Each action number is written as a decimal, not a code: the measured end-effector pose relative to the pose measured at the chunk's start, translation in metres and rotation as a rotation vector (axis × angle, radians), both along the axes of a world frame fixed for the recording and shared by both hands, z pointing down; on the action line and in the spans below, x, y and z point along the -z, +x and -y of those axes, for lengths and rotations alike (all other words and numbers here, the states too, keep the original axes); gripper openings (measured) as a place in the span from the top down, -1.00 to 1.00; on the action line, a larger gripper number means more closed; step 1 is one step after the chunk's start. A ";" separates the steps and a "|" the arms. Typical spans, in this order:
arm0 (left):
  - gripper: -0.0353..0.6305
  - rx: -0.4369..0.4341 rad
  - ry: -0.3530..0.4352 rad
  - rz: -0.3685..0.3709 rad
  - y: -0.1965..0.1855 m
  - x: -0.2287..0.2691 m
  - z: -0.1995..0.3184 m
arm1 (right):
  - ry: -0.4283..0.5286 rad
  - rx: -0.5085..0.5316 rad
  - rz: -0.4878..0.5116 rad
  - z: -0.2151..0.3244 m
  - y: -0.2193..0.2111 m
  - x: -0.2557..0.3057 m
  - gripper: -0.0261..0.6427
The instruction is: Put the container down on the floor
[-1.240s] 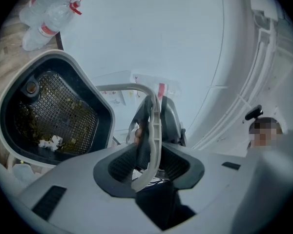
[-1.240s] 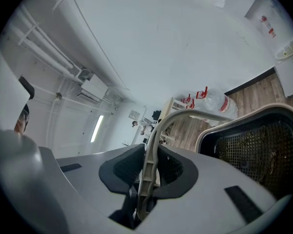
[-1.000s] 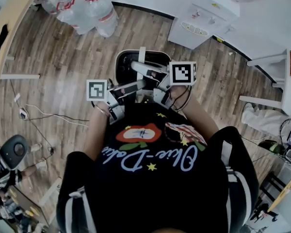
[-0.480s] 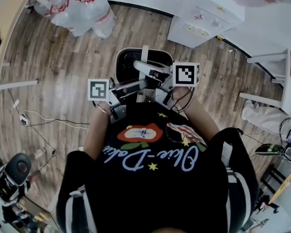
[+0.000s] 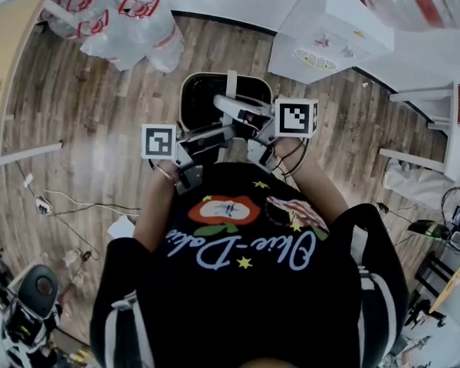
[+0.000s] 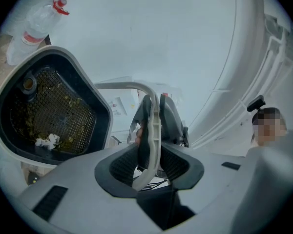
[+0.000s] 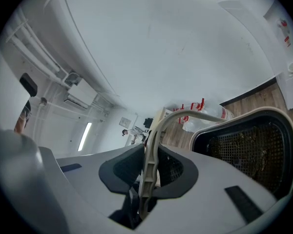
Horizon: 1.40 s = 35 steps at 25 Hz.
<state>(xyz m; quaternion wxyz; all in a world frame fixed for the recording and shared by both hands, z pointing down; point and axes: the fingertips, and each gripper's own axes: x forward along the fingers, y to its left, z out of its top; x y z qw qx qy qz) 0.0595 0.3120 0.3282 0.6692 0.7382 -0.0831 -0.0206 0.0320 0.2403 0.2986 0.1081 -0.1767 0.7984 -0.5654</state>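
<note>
Container (image 5: 195,98) is in the air, out in front of the person's chest, over the wood floor (image 5: 100,90). It's not down yet. I'd call this the carry, with lowering not started.

Both claws are on the one pale handle (image 5: 231,84) arching over the container. Left gripper (image 6: 147,162): pads clenched on the handle strip. Its jaws have just been closing a bit further with the strip between them, which reads as firming up the hold. Right gripper (image 7: 149,172): clamped on the same strip, coming in from the opposite side. The tips sit just beside each other.

Why two on one thin handle: my guess is load sharing and no swing, since a single pinch would let it pivot. Both point level, so the strip runs upright through the pads and the weight hangs below.

Inside there's mesh (image 6: 53,113) with crumbs and a few white scraps, so mouth-up matters. Can't tell the exact tilt.

The floor around shows nothing in the way. Bottles (image 5: 130,21) are well apart by the wall and cables (image 5: 69,202) are off to the left. Next needs a squat with both hands dropping together, releasing only once the base sits on the floor.
</note>
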 end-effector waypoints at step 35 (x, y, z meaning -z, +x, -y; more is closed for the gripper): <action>0.53 -0.097 -0.007 -0.019 -0.075 -0.005 0.128 | -0.024 -0.120 -0.050 0.132 -0.068 -0.009 0.73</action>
